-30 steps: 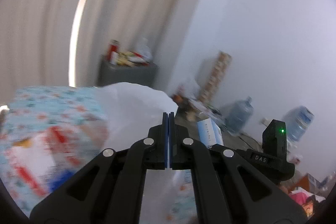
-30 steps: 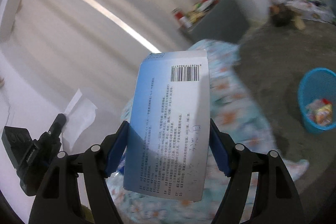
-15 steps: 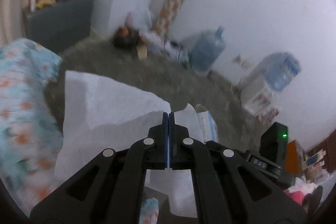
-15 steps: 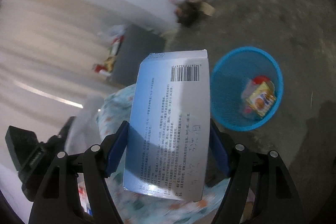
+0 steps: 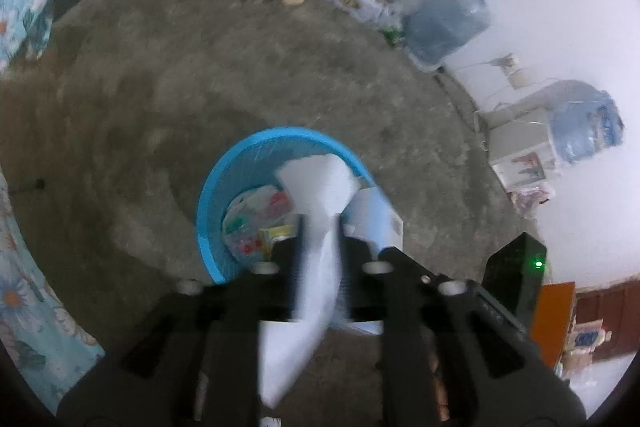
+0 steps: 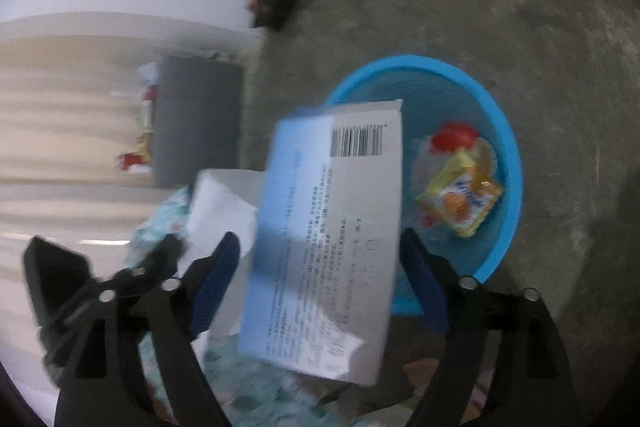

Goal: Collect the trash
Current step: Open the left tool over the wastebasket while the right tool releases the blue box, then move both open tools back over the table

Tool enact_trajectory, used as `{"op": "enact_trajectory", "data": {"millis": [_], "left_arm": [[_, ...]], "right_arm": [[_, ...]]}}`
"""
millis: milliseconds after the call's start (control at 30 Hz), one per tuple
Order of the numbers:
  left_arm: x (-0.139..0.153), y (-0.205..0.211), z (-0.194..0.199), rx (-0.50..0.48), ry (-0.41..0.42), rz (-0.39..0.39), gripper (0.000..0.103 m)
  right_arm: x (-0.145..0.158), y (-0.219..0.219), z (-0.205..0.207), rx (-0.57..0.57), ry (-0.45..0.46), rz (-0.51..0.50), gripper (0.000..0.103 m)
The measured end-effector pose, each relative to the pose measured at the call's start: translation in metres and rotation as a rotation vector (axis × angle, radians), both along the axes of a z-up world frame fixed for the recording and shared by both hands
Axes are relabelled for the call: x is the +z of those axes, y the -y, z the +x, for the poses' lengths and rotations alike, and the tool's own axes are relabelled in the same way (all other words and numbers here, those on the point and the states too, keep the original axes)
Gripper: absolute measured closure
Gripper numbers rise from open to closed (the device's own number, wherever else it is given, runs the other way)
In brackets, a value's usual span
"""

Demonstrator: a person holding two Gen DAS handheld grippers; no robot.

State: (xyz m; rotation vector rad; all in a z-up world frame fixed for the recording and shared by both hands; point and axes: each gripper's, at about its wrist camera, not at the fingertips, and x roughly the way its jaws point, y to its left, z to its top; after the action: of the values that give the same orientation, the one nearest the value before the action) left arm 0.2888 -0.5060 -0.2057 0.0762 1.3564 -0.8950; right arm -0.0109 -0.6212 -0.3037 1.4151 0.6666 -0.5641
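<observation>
We hold both grippers over a blue mesh wastebasket [image 5: 208,223] that stands on a bare concrete floor [image 5: 160,75]. The left gripper [image 5: 318,227] points steeply down at the basket; its jaws are opening, and a white paper tissue [image 5: 316,195] hangs blurred between them, its upper end over the basket's mouth, with the pads no longer clamping it. In the right wrist view the right gripper [image 6: 320,251] also has its jaws opening, and a blue-and-white carton [image 6: 332,227] printed with a barcode and small text sits tilted between the blue-padded fingers [image 6: 218,271], a gap showing on the left side; we cannot tell whether the right pad touches it. The carton's top edge overlaps the near rim of the wastebasket [image 6: 508,155]. Inside the basket lie a yellow snack packet [image 6: 460,199] and a red-capped clear wrapper [image 6: 456,139]; the left wrist view shows more colourful wrappers [image 5: 256,219] at the bottom. In the left view the carton [image 5: 372,219] appears just right of the tissue, at the basket's rim. Two large water jugs [image 5: 444,23] stand against the white wall, well apart from the basket. A floral-print cloth [image 5: 28,291] edges the left of the scene.
</observation>
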Motion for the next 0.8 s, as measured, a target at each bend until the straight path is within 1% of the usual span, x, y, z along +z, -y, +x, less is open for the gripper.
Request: {"op": "enact_trajectory", "data": {"millis": [33, 100, 133, 167, 233, 333, 400, 433, 467, 533, 567, 633, 667, 700, 767, 800], "left_arm": [[-0.006, 0.000, 0.002, 0.018, 0.003, 0.018, 0.072], [-0.010, -0.001, 0.006, 0.034, -0.005, 0.013, 0.071], [-0.008, -0.004, 0.005, 0.037, -0.006, 0.006, 0.064], [-0.004, -0.007, 0.003, 0.038, 0.002, 0.003, 0.057], [0.010, -0.011, 0.001, 0.032, 0.043, -0.004, 0.056], [0.037, -0.017, -0.007, 0.032, 0.099, -0.018, 0.046], [0.065, -0.029, -0.013, 0.042, 0.132, -0.062, 0.044], [0.077, -0.035, -0.016, 0.043, 0.146, -0.082, 0.041], [0.095, -0.047, -0.021, 0.049, 0.169, -0.114, 0.039], [0.126, -0.068, -0.031, 0.059, 0.219, -0.172, 0.036], [0.146, -0.084, -0.040, 0.078, 0.271, -0.196, 0.034], [0.182, -0.115, -0.056, 0.084, 0.369, -0.247, 0.031], [0.193, -0.126, -0.062, 0.086, 0.401, -0.255, 0.027], [0.208, -0.141, -0.070, 0.090, 0.439, -0.261, 0.025], [0.230, -0.169, -0.081, 0.096, 0.484, -0.284, 0.020], [0.238, -0.183, -0.087, 0.099, 0.500, -0.289, 0.019]], "right_arm": [[-0.011, 0.002, 0.001, -0.001, -0.026, 0.018, 0.021], [-0.024, 0.004, -0.002, -0.014, -0.058, 0.045, 0.021], [-0.025, 0.003, -0.005, -0.024, -0.057, 0.046, 0.021], [-0.024, 0.001, -0.008, -0.031, -0.047, 0.037, 0.021], [-0.019, -0.003, -0.013, -0.039, -0.036, 0.022, 0.021], [-0.007, -0.015, -0.021, -0.047, -0.010, 0.011, 0.021], [0.010, -0.026, -0.022, -0.043, 0.009, -0.015, 0.020], [0.019, -0.032, -0.021, -0.037, 0.014, -0.032, 0.020], [0.029, -0.037, -0.020, -0.031, 0.016, -0.047, 0.020], [0.055, -0.053, -0.013, -0.009, 0.025, -0.099, 0.020], [0.068, -0.062, -0.011, 0.003, 0.028, -0.124, 0.020], [0.092, -0.080, -0.004, 0.031, 0.045, -0.172, 0.020], [0.105, -0.090, 0.000, 0.047, 0.051, -0.198, 0.020], [0.117, -0.098, 0.003, 0.063, 0.050, -0.226, 0.019], [0.146, -0.120, 0.013, 0.111, 0.048, -0.302, 0.016], [0.158, -0.130, 0.016, 0.133, 0.043, -0.336, 0.015]]}}
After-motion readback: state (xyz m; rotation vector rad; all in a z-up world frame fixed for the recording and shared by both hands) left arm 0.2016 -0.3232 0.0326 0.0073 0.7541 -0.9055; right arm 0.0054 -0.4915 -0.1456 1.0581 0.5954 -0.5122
